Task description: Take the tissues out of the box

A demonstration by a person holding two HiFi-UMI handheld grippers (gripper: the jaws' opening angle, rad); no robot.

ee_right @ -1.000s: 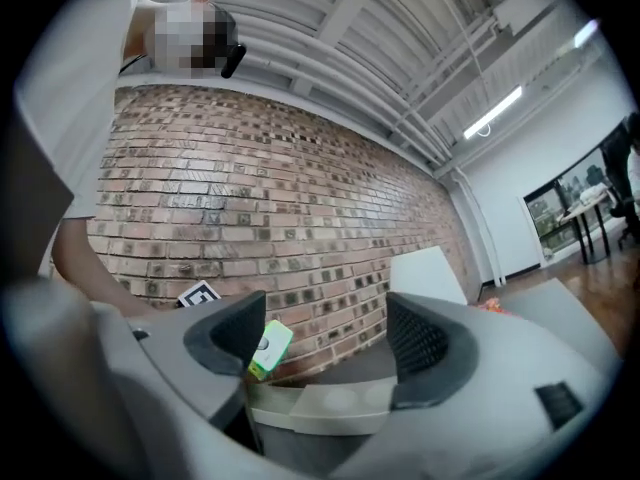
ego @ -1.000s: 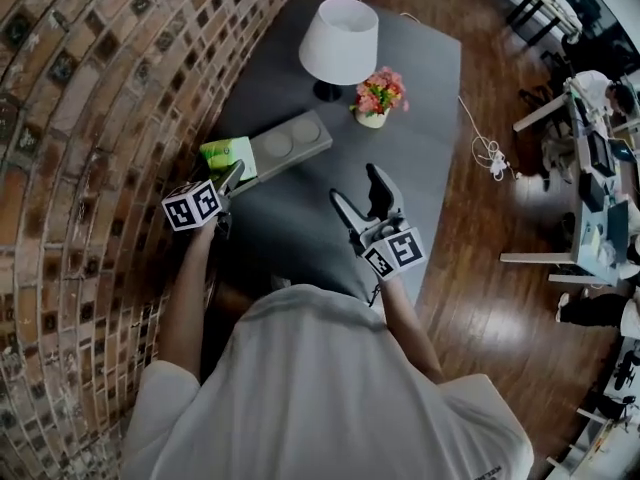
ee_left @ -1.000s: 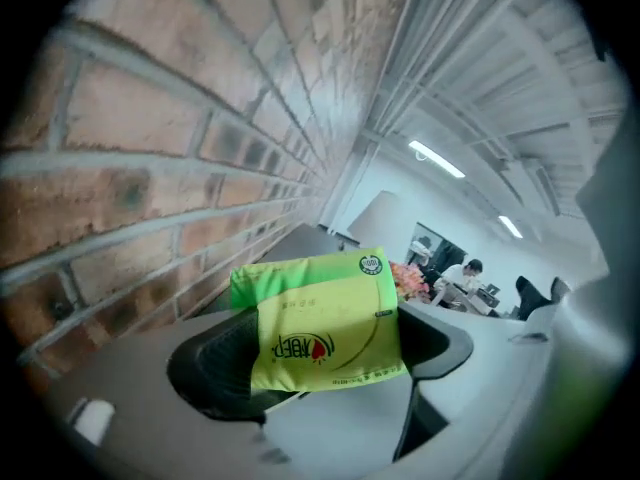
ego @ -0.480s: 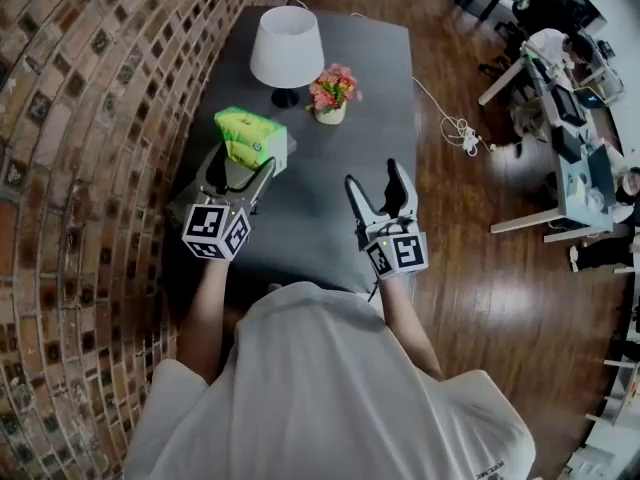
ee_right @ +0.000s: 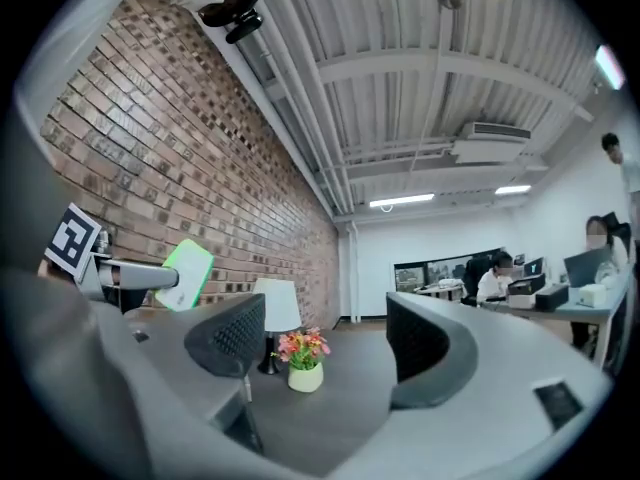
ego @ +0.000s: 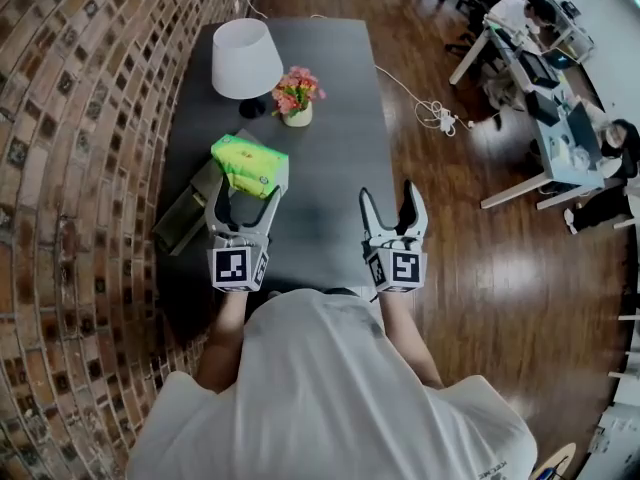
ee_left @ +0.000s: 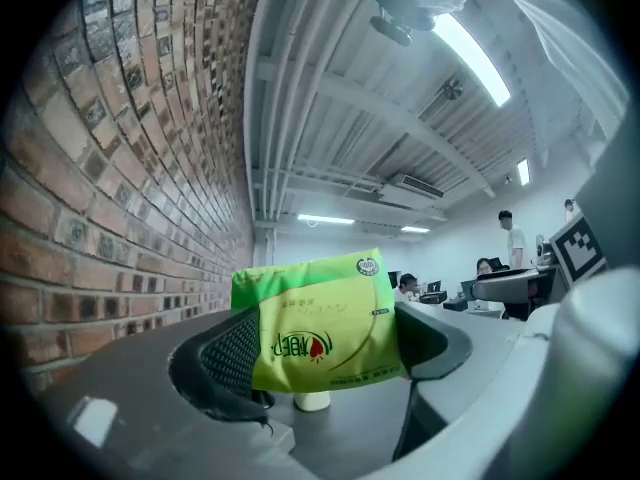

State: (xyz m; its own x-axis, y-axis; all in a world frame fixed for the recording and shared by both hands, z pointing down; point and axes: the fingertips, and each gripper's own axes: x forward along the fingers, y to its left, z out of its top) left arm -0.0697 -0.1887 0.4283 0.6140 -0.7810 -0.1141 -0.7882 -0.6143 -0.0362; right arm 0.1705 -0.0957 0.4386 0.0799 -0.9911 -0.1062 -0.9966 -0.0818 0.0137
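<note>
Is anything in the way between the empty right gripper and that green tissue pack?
Nothing visible does. The green plastic tissue pack is gripped in the left gripper; only bare dark grey table lies between it and the open right gripper.

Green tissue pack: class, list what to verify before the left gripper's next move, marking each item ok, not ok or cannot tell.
1. The green tissue pack is pinched between the left gripper fingers: ok.
2. Pack lifted out of the grey box: ok.
3. The right gripper is open and empty: ok.
4. Bare table for setting the pack down: ok.
5. The lamp and flower pot stand apart from the pack: ok.
6. More tissues left in the box: cannot tell.
</note>
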